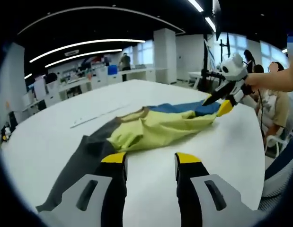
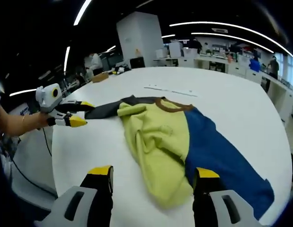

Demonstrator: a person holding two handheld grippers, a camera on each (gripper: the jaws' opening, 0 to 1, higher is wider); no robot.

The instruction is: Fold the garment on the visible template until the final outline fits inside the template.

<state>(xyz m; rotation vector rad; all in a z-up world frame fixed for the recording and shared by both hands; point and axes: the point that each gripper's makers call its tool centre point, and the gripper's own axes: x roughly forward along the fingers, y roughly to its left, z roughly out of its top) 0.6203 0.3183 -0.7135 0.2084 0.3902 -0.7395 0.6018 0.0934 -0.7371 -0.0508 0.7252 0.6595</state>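
A garment lies crumpled on the white table (image 1: 193, 156): a yellow-green body (image 1: 155, 130), a blue panel (image 1: 184, 108), a grey sleeve (image 1: 82, 158) and a brown collar (image 2: 172, 106). My left gripper (image 1: 151, 160) is open just short of the yellow-green edge, with bare table between its jaws and the grey sleeve under its left jaw. The right gripper view shows the left gripper (image 2: 81, 113) open at the grey sleeve's (image 2: 106, 111) end. My right gripper (image 2: 153, 172) is open over the yellow-green hem (image 2: 167, 189) and blue panel (image 2: 217, 156). The left gripper view shows the right gripper (image 1: 221, 105) at the garment's far end.
A thin pale strip (image 1: 96, 116) lies on the table beyond the garment. People stand past the table's right edge (image 1: 274, 106), beside a blue chair (image 1: 281, 170). Desks and a white pillar (image 1: 165, 54) stand further back. A black cable (image 2: 30, 175) hangs off the table's near-left side.
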